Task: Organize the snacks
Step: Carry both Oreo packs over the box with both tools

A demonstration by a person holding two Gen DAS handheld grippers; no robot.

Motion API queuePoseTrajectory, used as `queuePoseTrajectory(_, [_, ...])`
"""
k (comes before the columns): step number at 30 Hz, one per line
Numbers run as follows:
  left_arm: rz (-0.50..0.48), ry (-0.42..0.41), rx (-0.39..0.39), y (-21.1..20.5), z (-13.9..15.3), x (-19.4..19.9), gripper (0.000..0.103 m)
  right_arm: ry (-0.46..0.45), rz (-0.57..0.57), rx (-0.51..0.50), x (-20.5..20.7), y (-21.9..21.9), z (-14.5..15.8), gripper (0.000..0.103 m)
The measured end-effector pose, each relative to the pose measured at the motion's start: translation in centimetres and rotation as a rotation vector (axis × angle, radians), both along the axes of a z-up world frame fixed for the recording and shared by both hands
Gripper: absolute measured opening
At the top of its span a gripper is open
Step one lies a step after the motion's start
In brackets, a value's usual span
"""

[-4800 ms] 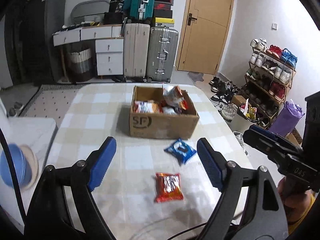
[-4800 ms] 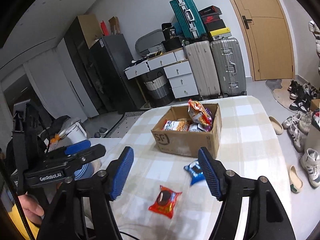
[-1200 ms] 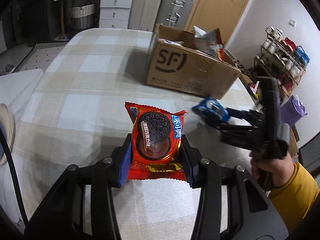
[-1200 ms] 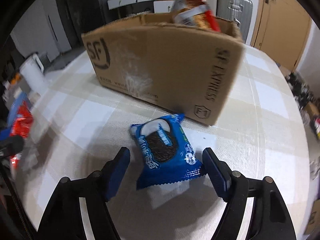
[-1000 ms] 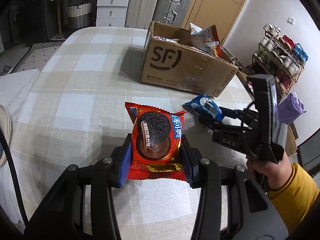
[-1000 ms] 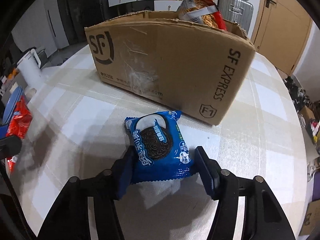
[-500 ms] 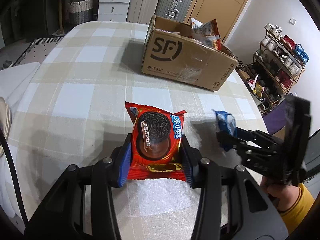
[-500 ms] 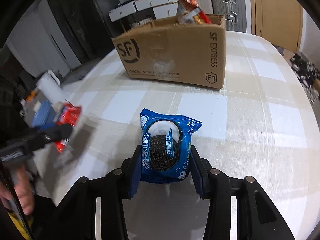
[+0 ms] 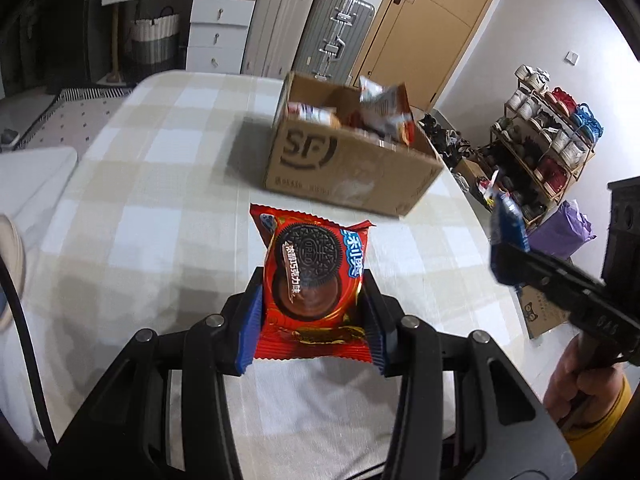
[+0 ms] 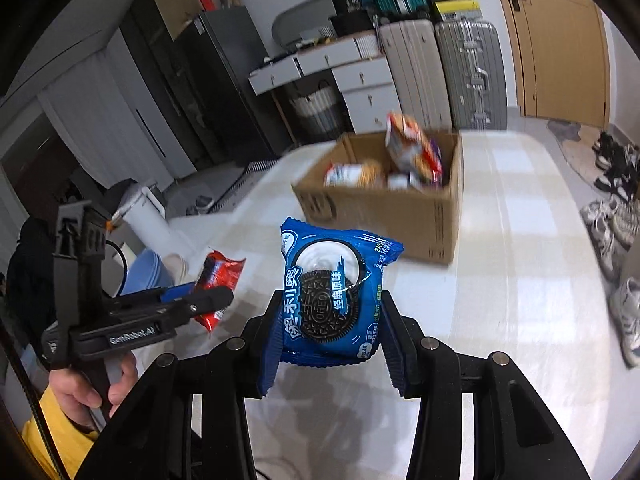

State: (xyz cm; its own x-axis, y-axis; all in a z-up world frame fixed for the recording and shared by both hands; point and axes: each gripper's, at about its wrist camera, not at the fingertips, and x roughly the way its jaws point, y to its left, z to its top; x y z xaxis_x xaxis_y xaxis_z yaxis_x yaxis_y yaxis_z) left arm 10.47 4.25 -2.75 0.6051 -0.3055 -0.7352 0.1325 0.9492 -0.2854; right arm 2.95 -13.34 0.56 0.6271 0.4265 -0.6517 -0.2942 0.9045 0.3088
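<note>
Two snack packs are up off the desk (image 9: pixel 132 216), one in each hand-held gripper. The left hand-held gripper (image 9: pixel 312 320) is clamped on the lower half of a red Oreo pack (image 9: pixel 314 280), its blue-padded fingers (image 9: pixel 250 326) pressing the wrapper from both sides; the pack stands upright with its printed face toward the camera. In the right wrist view the same red pack (image 10: pixel 216 284) shows edge-on at the tip of that gripper (image 10: pixel 208 300), held over the desk's left side.

The right hand-held gripper (image 10: pixel 330 344) is closed on a blue Oreo pack (image 10: pixel 332 292) in the same way, gripped low between the pads, upright, face to the camera. From the left wrist view this blue pack (image 9: pixel 508 232) appears at the far right, beyond the desk's edge, in the right gripper (image 9: pixel 516 268).

Ahead of both grippers, well apart from them, an open cardboard box (image 9: pixel 344 168) marked SF sits on the checked cloth of the desk. Several snack bags lie inside it, and one tall bag (image 10: pixel 412 148) sticks up above the rim; the box is motion-blurred in both views.

Behind the desk stand suitcases (image 9: pixel 332 36), white drawers (image 9: pixel 216 36) and a wooden door (image 9: pixel 432 20). A shoe rack (image 9: pixel 548 140) lines the right wall.
</note>
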Motion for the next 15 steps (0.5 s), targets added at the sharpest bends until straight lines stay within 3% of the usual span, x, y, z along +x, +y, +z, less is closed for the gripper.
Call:
queuePoseTrajectory(8, [-0.002,-0.021,0.045,0.2,4.7,5.5,0.041,-0.022,-0.008,0.040,5.0,-0.4,3.9,0.044])
queuePoseTrajectory(15, [-0.045,-0.043,0.093,-1.1,7.9,12.2,0.041,0.039,0.020,0.074,10.2,1.0,3.1,0.044])
